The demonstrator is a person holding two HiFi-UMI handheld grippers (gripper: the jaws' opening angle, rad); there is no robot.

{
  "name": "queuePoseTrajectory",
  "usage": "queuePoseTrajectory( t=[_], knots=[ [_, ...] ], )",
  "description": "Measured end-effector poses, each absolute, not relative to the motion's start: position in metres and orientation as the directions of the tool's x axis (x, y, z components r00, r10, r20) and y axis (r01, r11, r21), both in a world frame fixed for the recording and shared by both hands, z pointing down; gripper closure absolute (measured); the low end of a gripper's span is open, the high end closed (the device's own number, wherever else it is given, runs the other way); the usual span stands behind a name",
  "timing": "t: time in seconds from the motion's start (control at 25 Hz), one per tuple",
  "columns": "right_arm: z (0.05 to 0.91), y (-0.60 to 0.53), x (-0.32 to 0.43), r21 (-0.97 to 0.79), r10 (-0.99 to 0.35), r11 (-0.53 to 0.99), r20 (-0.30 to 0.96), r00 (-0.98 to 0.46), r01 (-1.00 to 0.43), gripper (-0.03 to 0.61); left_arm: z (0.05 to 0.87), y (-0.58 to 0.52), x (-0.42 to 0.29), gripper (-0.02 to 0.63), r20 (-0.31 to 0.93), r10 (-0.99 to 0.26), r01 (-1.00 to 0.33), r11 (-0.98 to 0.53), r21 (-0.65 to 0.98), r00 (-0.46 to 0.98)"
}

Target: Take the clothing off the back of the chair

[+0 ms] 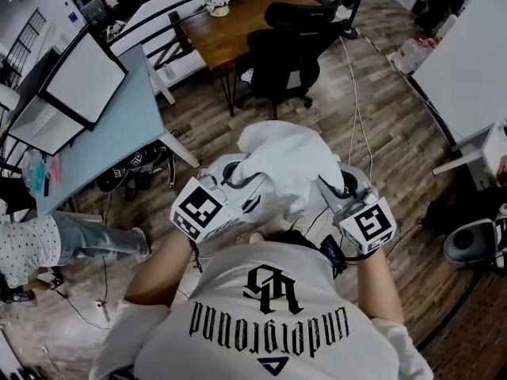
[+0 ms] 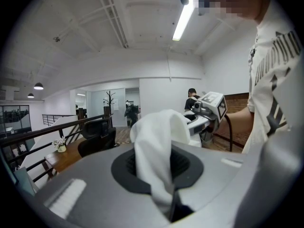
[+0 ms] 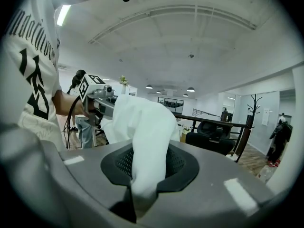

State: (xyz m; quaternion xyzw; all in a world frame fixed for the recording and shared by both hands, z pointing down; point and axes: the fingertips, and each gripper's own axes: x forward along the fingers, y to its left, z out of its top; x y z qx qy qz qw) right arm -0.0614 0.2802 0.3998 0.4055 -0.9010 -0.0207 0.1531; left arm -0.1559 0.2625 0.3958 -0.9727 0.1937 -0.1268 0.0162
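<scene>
A white piece of clothing (image 1: 285,161) hangs bunched between my two grippers, close in front of my chest and clear of the chair. My left gripper (image 1: 244,182) is shut on its left end, my right gripper (image 1: 329,187) on its right end. In the left gripper view the cloth (image 2: 154,151) runs out from the closed jaws of the left gripper (image 2: 161,175) toward the right gripper (image 2: 209,110). The right gripper view shows the cloth (image 3: 142,141) pinched in the right gripper (image 3: 147,172). The black office chair (image 1: 289,50) stands ahead with a bare back.
A wooden desk (image 1: 230,26) with a small flower pot stands behind the chair. A light blue table (image 1: 119,125) with monitors is at the left, a white table (image 1: 467,62) at the right. A person (image 1: 47,248) stands at the far left. Cables lie on the wooden floor.
</scene>
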Motion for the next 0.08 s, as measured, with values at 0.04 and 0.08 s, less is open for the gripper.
queuePoseTrajectory(
  t=[0.04,0.08],
  knots=[
    [0.3996,0.2815,-0.0643,0.162,-0.738,0.67,0.259,-0.624,-0.725,0.494,0.3959,0.2636,-0.1589,0.523,0.239,-0.381,-0.374,-0.924,-0.079,0.893],
    [0.3994,0.2829,-0.0671,0.163,-0.738,0.669,0.259,-0.623,-0.725,0.494,0.396,0.2648,-0.1618,0.523,0.238,-0.382,-0.375,-0.924,-0.077,0.893]
  ],
)
